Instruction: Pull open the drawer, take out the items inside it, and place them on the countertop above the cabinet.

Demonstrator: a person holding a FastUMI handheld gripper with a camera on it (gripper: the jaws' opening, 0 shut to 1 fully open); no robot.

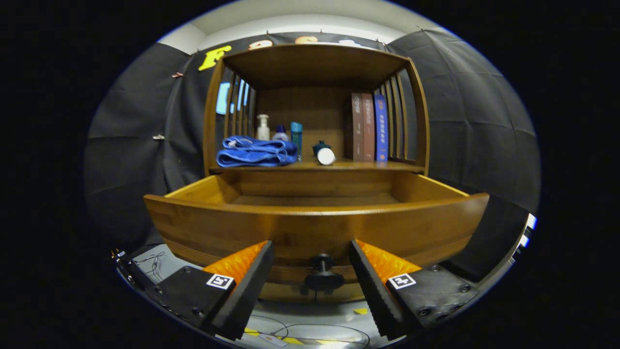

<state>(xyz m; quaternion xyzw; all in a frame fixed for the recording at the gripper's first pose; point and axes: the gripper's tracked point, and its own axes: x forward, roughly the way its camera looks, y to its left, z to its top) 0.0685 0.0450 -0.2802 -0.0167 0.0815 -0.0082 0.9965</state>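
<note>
Inspector A: The cabinet stands dead ahead at twelve o'clock. Its drawer is pulled well out toward the hand-held gripper. The countertop above the drawer already carries a folded blue towel at eleven o'clock, small bottles behind the towel, a dark bottle lying on its side near twelve, and books at one o'clock.

Inspector B: Risk assessment?

Inspector A: The drawer's front wall hides most of its floor, so whatever lies inside cannot be confirmed from this angle. A blind reach over that wall could strike the front edge or miss the item. The countertop is crowded on its left; a careless placement could knock the bottles or set the lying bottle rolling.

Inspector B: And the hand-held gripper?

Inspector A: Spread wide, holding nothing. The drawer knob sits between the fingers at six o'clock, clear of both.
</note>
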